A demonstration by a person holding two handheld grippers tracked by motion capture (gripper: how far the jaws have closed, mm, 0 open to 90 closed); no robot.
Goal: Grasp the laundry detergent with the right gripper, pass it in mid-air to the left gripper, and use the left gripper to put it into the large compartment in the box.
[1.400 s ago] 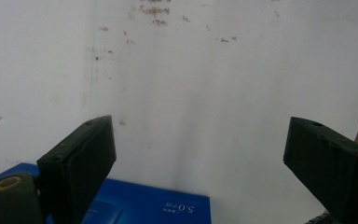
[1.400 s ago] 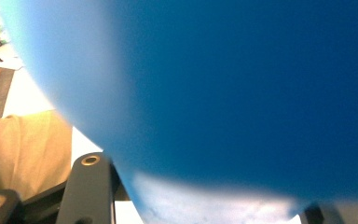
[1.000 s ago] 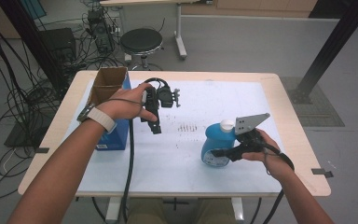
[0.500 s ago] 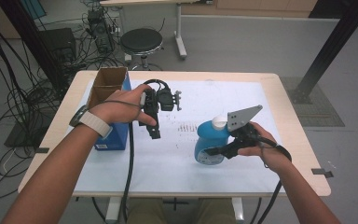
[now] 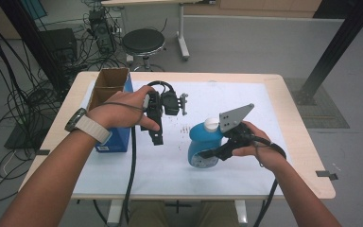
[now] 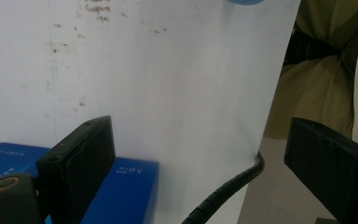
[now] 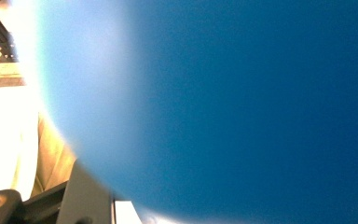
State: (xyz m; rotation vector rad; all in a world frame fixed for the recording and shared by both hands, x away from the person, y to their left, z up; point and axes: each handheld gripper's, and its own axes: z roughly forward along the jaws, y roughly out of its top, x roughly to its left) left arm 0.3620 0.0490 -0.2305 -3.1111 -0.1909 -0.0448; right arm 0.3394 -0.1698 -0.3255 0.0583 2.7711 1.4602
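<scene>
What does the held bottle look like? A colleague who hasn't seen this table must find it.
Start at the white sheet covering the wooden table, then go to its near right part. There the right tool is shut on a rounded blue bottle. Its white cap and curved body set it apart from the square blue box at the left.

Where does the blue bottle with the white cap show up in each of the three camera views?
High view: the blue bottle sits right of centre, in the right gripper.
Left gripper view: a sliver of it at the top edge.
Right gripper view: a blurred blue mass across most of the picture.
Shared landmark: the white table sheet, seen under the bottle in the left gripper view.
</scene>
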